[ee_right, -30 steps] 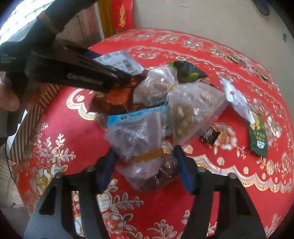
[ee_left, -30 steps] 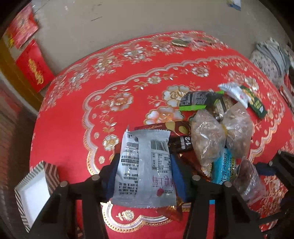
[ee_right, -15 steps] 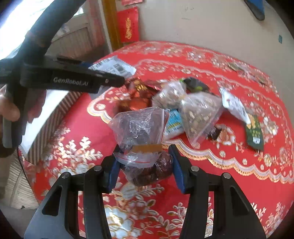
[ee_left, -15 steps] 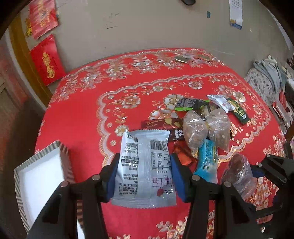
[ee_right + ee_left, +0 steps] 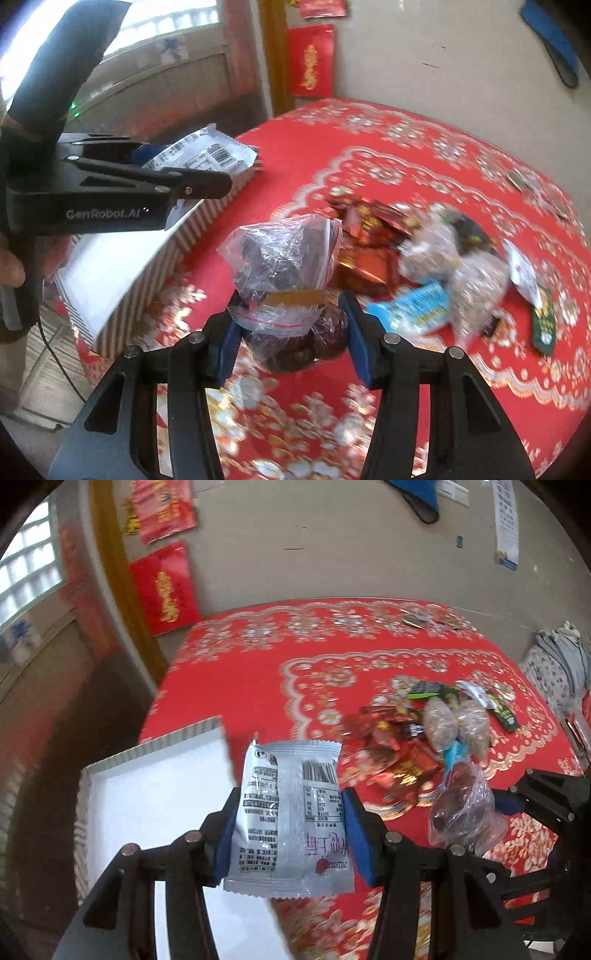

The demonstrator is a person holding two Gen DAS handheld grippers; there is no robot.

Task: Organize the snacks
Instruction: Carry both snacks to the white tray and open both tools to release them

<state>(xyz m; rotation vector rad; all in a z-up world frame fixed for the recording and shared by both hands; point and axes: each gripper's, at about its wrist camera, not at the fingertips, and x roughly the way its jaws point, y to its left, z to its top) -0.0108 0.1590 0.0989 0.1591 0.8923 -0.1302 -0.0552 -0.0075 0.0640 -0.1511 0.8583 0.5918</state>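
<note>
**Two snacks lifted, the rest piled on the red cloth**

Two packets are off the tabletop (image 5: 236, 686). The left tongs (image 5: 288, 834) pinch a silver sachet (image 5: 290, 823) by its two side edges, printed back up, held over the near corner of a white box with striped walls (image 5: 155, 794). The right tongs (image 5: 290, 332) pinch a clear zip bag of dark fruit (image 5: 284, 266) at its taped waist, the bag's upper half bunched above the pads and its full lower half bulging below.

Around them, the remaining snacks lie in a loose heap on the red flowered cloth: red foil wrappers (image 5: 369, 236), two clear bags of pale nuts (image 5: 476, 284), a blue packet (image 5: 413, 306), a white sachet (image 5: 521, 269) and a dark green packet (image 5: 543, 325) at the far edge of the heap. The heap lies beyond and to the right of the zip bag; the box stands to its left, at the tabletop's corner, with open cloth between the two.

The right view shows the left tongs from the side, the sachet jutting past their tips above the box's striped wall, and a dark sleeve (image 5: 62, 62) above them. The left view alone looks down into the box's white interior; what lies deeper in is hidden by the sachet and the tongs. It also catches the zip bag hanging at its right edge.
</note>
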